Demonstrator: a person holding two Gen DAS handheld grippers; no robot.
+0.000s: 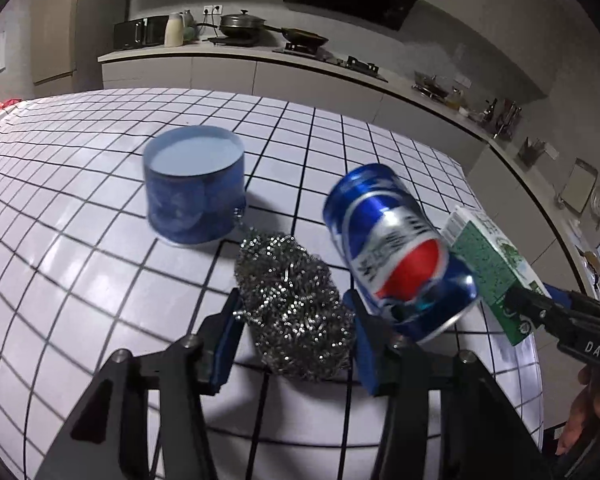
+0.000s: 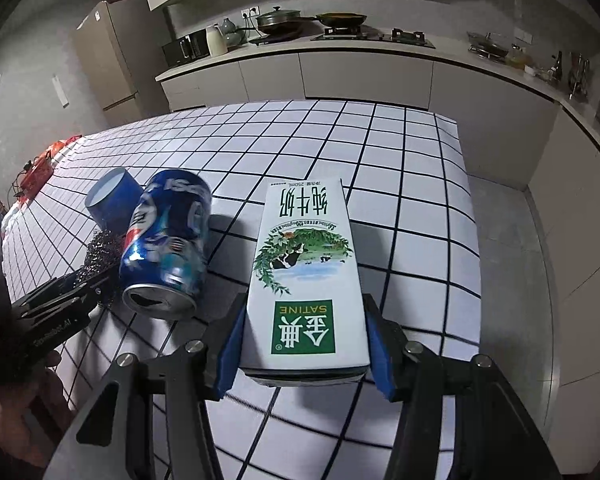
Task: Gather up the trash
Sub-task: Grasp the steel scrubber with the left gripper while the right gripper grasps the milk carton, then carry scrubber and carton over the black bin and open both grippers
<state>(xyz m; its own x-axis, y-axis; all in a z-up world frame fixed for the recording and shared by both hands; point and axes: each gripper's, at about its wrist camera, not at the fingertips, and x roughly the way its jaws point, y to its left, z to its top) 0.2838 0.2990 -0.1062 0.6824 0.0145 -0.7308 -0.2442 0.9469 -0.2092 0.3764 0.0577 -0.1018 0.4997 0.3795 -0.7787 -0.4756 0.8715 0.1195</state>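
The right gripper [image 2: 304, 344] grasps the milk carton [image 2: 306, 276] by its side walls near the base, the carton jutting forward from between the blue pads. It looks light, and its paperboard walls would probably dent under a hard squeeze, so a moderate hold on the flat sides suits it. The left gripper [image 1: 296, 320] sits around the steel wool scrubber [image 1: 296, 304], pads at its flanks; whether they press it I cannot tell. The scrubber should be springy and snaggy. Just right of that claw lies a thin-walled, slippery Pepsi can [image 1: 396, 252]; ahead-left stands a blue tub [image 1: 196, 192].
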